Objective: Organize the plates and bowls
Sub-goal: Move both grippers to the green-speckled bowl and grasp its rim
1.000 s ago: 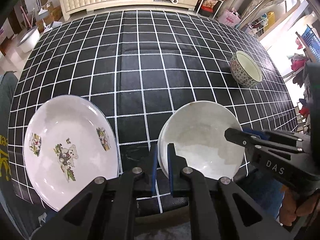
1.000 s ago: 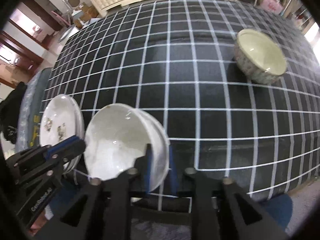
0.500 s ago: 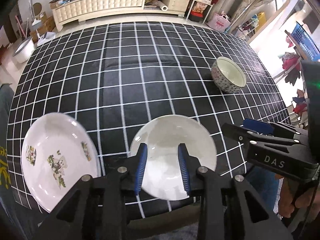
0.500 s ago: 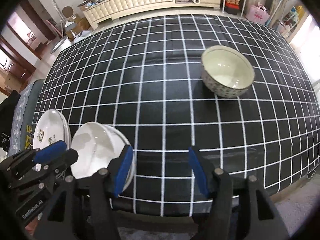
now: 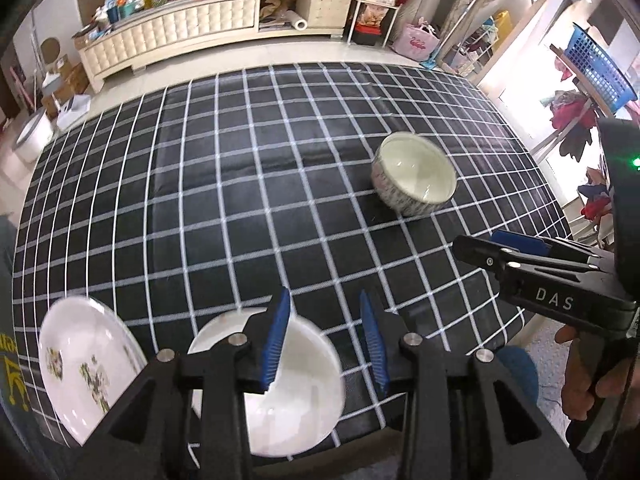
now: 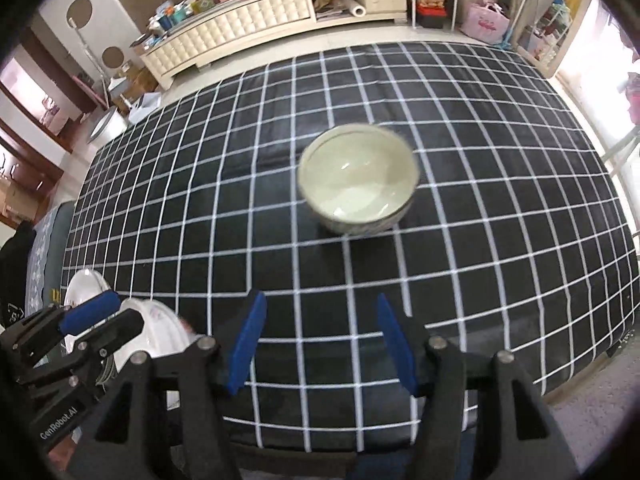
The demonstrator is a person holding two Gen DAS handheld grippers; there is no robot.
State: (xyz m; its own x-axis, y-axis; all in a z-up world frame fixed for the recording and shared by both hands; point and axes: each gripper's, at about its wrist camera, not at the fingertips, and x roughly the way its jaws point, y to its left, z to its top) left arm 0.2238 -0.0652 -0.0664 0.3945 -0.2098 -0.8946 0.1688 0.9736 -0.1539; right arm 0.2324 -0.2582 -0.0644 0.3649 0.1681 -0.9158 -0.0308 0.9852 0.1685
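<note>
Overhead, both tongs, left (image 5: 325, 334) and right (image 6: 320, 344), gape wide above the black white-gridded tabletop (image 6: 240, 216); beyond its far edge stands a cream tufted cabinet (image 6: 240, 36).

Left tongs (image 5: 326, 336) gape, holding nothing; right tongs (image 6: 320, 344) gape wider, likewise.

right tool (image 6: 318, 344) agape | patterned bowl (image 6: 357, 184) ahead, apart (upright) | checked tablecloth (image 6: 500, 200)

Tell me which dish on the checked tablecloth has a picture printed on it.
The flat white plate at the table's near left corner: it carries small animal-and-plant prints. The plain white dish beside it has none, and the deep patterned bowl is cream inside.
</note>
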